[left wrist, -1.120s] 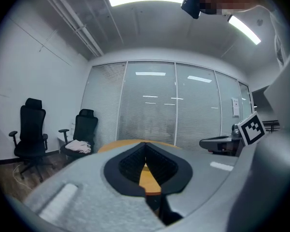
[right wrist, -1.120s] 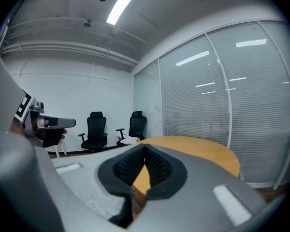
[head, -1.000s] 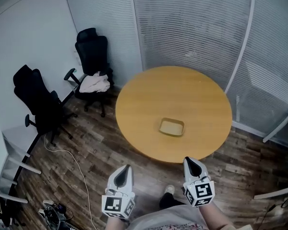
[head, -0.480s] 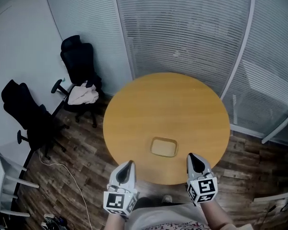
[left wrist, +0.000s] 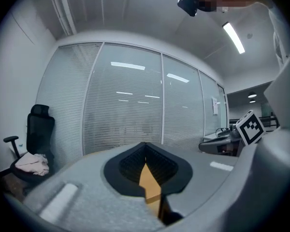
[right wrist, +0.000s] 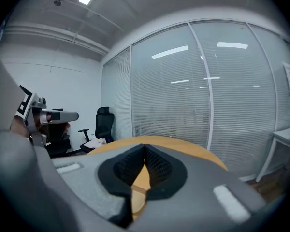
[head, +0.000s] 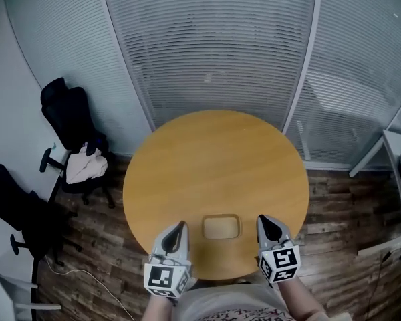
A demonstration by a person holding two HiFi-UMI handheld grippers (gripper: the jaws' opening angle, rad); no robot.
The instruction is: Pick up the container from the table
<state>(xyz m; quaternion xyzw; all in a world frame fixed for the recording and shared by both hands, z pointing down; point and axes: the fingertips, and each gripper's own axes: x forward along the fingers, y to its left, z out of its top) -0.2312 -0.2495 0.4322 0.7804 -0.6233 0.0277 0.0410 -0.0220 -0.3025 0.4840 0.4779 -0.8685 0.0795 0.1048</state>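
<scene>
A shallow, tan rectangular container (head: pixel 221 227) lies near the front edge of the round wooden table (head: pixel 214 159). In the head view my left gripper (head: pixel 181 225) points forward just left of the container, jaws closed to a point and empty. My right gripper (head: pixel 260 219) is just right of the container, also shut and empty. Neither touches it. In the left gripper view the left gripper (left wrist: pixel 145 153) has its black pads pressed together, with only a sliver of table (left wrist: pixel 150 185) below. The right gripper (right wrist: pixel 144 152) looks the same in its own view, with the table (right wrist: pixel 188 146) beyond.
A black office chair (head: pixel 72 129) with a pale cloth (head: pixel 85 167) on its seat stands left of the table, and another black chair (head: pixel 17 209) is nearer left. Glass walls with blinds (head: pixel 207 45) curve behind the table. A white desk edge (head: pixel 399 154) sits at right.
The view has moved forward and turned right. The table and container have come closer, and both shut grippers now flank the container over the table's front edge.
</scene>
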